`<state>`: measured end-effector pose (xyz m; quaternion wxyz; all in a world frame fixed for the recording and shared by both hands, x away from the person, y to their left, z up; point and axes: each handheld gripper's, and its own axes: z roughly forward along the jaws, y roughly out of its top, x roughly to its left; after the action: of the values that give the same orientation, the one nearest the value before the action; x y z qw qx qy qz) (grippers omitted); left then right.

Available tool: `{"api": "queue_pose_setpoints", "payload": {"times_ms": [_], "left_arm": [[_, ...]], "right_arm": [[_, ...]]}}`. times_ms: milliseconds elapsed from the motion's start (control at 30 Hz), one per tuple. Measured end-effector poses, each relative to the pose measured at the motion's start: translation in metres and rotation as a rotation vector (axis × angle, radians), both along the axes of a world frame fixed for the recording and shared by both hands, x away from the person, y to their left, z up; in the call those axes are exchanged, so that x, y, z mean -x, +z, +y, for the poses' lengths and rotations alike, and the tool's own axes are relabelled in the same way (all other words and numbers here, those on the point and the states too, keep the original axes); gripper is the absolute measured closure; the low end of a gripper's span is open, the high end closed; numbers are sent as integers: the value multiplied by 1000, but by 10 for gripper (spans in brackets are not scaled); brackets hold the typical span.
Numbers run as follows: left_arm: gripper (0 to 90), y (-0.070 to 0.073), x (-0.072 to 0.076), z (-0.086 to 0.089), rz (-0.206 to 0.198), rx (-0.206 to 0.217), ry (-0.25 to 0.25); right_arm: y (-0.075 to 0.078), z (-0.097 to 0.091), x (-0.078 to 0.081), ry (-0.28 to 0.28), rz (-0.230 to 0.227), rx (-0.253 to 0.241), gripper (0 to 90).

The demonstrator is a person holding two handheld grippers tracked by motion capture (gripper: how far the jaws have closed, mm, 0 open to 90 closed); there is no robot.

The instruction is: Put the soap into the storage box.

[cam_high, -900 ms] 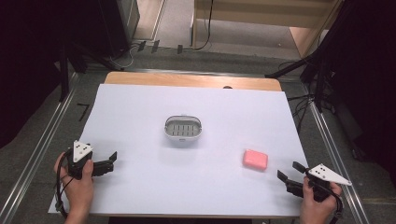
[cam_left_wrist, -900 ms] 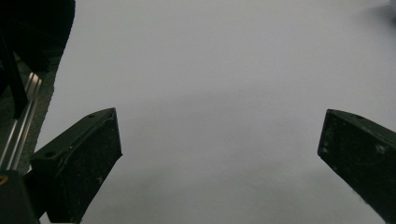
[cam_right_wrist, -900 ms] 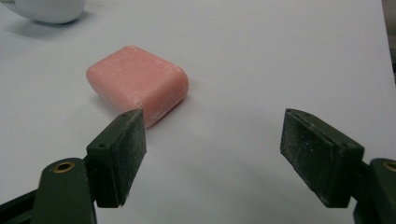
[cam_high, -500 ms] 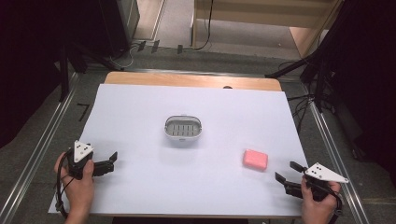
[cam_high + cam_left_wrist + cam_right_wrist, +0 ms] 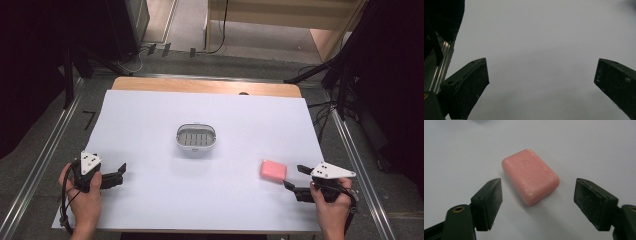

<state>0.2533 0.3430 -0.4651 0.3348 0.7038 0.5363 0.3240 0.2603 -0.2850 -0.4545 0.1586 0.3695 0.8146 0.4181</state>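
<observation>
Pink soap (image 5: pixel 530 176) sits right ahead of the right claw (image 5: pixel 537 200), jaws wide, empty. Left claw (image 5: pixel 541 82) wide open over bare table (image 5: pixel 150 125); white dish (image 5: pixel 196 139) mid-table.

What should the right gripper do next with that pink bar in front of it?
Probably ease the right gripper forward until the pink bar sits between its pads, then close. Its jaws are open wider than the bar, which lies flat on the white sheet just ahead of the tips, untouched and angled slightly, so a small wrist turn may help.
</observation>
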Motion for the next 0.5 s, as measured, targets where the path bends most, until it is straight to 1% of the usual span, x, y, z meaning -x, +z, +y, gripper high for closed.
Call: {"api": "queue_pose_setpoints", "payload": {"times_ms": [133, 167, 200, 233, 333, 400, 467, 500], "left_arm": [[1, 0, 0, 0, -1, -1, -1], [1, 0, 0, 0, -1, -1, -1], [1, 0, 0, 0, -1, 0, 0], [1, 0, 0, 0, -2, 2, -1], [1, 0, 0, 0, 0, 3, -1], [1, 0, 0, 0, -1, 5, -1], [1, 0, 0, 0, -2, 3, -2], [1, 0, 0, 0, -2, 3, -2]], "right_arm": [[4, 9, -10, 52, 28, 52, 258], [4, 9, -10, 52, 28, 52, 258], [5, 11, -13, 65, 37, 73, 258], [9, 16, -19, 95, 52, 108, 257], [12, 20, -27, 127, 70, 142, 258], [14, 24, -32, 143, 82, 181, 262], [16, 28, -37, 166, 87, 194, 271], [16, 28, -37, 166, 87, 194, 271]]}}
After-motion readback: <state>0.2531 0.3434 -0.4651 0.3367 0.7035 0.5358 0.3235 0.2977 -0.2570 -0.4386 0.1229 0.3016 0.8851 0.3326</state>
